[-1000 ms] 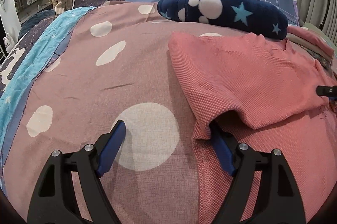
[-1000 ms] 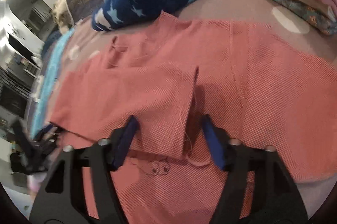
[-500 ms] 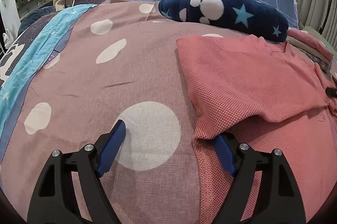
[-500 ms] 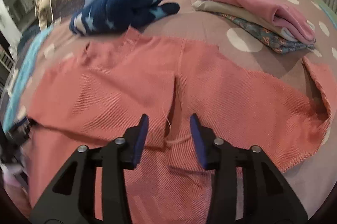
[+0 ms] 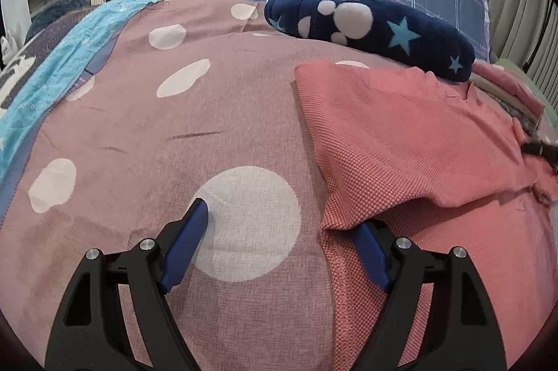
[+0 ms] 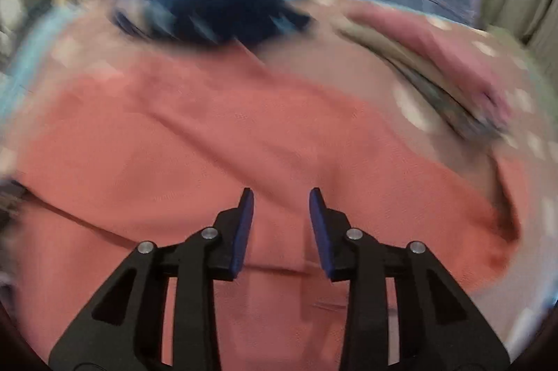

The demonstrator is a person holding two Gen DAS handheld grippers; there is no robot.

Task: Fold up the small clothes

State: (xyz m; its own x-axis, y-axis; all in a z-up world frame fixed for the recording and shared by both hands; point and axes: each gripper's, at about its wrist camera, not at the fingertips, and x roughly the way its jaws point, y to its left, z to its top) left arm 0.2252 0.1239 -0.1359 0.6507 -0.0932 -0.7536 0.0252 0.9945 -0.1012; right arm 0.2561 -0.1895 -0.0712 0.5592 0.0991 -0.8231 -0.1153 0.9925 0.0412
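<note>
Red cloth with a tiny check is seen first: a small red garment [image 5: 411, 140] is spread on the bed, in the middle and right of the left wrist view, with one flap laid over onto itself. In the right wrist view the same garment [image 6: 195, 147] fills the middle of the frame, though that view is badly blurred.

The left tongs [image 5: 279, 231] are held wide open at the bottom of their frame. Nothing is gripped by them. One blue pad rests over a white dot of the bedspread [image 5: 146, 133], and the other pad is tucked under the edge of the folded flap.

The right tongs [image 6: 280, 214] are partly open and are closing a little. Nothing is pinched between the pads; only red cloth is seen below them.

Some things could go wrong from here. The flap could be flipped back or pulled crooked if the left pad under it is lifted or dragged away. The fold could be left lumpy, since its lower edge is not lying flat. Two layers could be grabbed together by the right tongs, because the cloth is doubled there.

A dark blue plush toy with stars [image 5: 376, 32] lies just past the garment, at the upper middle. It could be bumped. A pile of folded clothes [image 6: 439, 71] is seen at the upper right and could be knocked over.
</note>
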